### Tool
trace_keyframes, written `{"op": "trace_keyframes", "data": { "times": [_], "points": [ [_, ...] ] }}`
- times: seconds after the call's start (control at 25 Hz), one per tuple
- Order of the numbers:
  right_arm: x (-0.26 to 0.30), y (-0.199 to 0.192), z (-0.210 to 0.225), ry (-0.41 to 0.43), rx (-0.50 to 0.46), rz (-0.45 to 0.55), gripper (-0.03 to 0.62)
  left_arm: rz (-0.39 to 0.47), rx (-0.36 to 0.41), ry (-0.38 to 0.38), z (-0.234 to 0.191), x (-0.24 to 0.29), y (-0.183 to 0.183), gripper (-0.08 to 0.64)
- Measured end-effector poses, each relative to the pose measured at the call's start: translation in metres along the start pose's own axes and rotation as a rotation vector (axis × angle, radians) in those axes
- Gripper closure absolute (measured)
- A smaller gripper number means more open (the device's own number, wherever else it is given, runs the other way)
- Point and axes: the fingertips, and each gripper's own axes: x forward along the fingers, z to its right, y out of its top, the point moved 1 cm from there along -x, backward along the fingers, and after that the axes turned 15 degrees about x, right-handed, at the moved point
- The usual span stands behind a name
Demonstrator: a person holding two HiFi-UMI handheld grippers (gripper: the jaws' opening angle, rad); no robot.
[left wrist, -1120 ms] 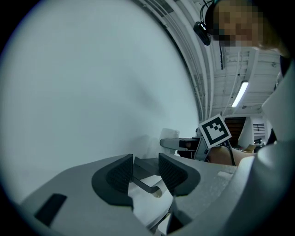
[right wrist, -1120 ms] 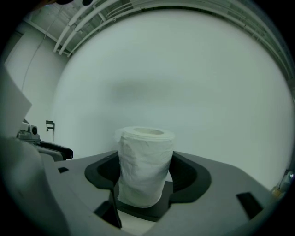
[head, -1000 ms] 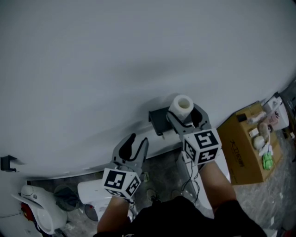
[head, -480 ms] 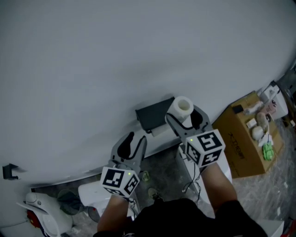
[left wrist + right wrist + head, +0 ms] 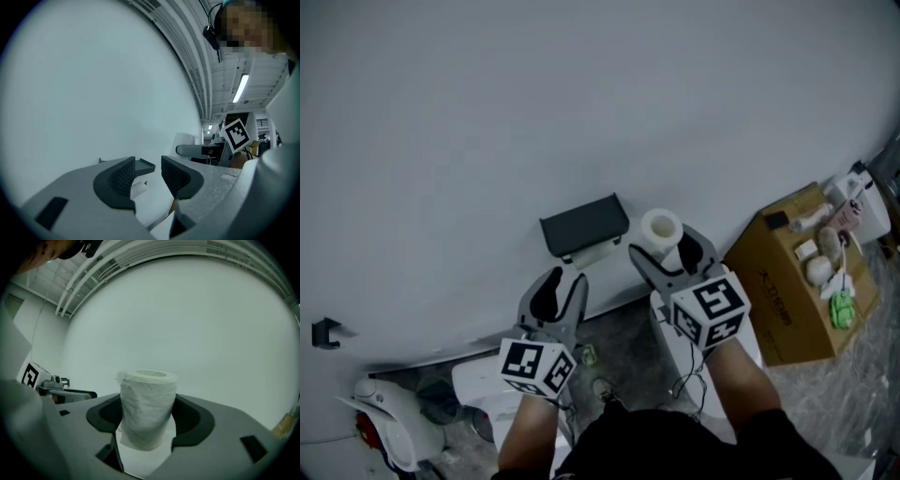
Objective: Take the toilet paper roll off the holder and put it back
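1. My right gripper [image 5: 147, 422] is clamped on the toilet paper roll [image 5: 148, 408]. Its two dark pads press on opposite sides of the roll, which stands upright between them with its open core facing up.
2. In the head view, the roll [image 5: 661, 230] is off the holder [image 5: 584, 223]. It sits just to the right of the holder's dark shelf and clear of it, carried in my right gripper [image 5: 664, 247].
3. The holder is fixed to the white wall [image 5: 581, 103]. Its shelf is bare on top.
4. My left gripper [image 5: 147, 173] is empty. Its jaws stand slightly apart with nothing between the pads, and the edge of the holder [image 5: 144, 166] shows through the gap, further off against the wall.
5. In the head view, my left gripper [image 5: 560, 284] is below the holder and a little to its left. It points towards the wall and does not touch the holder.
6. My two grippers sit on either side of the holder's lower edge, left one under it and right one beside it.
7. A brown cardboard box [image 5: 787, 286] with small items on top stands on the floor, well to the right of the holder and beyond my right gripper.
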Motion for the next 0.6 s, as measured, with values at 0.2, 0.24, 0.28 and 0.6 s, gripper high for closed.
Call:
{"op": "trace_keyframes", "data": {
  "times": [0.2,0.24,0.28,0.6],
  "points": [
    [-0.041,-0.007,0.015,0.055,0.018,-0.02,0.285,-0.02,0.013,0.035,0.051,-0.004,0.005,0.397],
    [-0.05,-0.008,0.018,0.066,0.018,-0.023,0.285,-0.023,0.014,0.044,0.061,-0.005,0.005,0.397],
    [-0.059,-0.009,0.02,0.076,0.018,-0.026,0.285,-0.026,0.016,0.051,0.071,-0.006,0.006,0.397],
    [-0.131,-0.023,0.023,0.156,0.023,-0.055,0.285,-0.067,0.021,0.117,0.151,-0.044,0.011,0.397]
  ]
}}
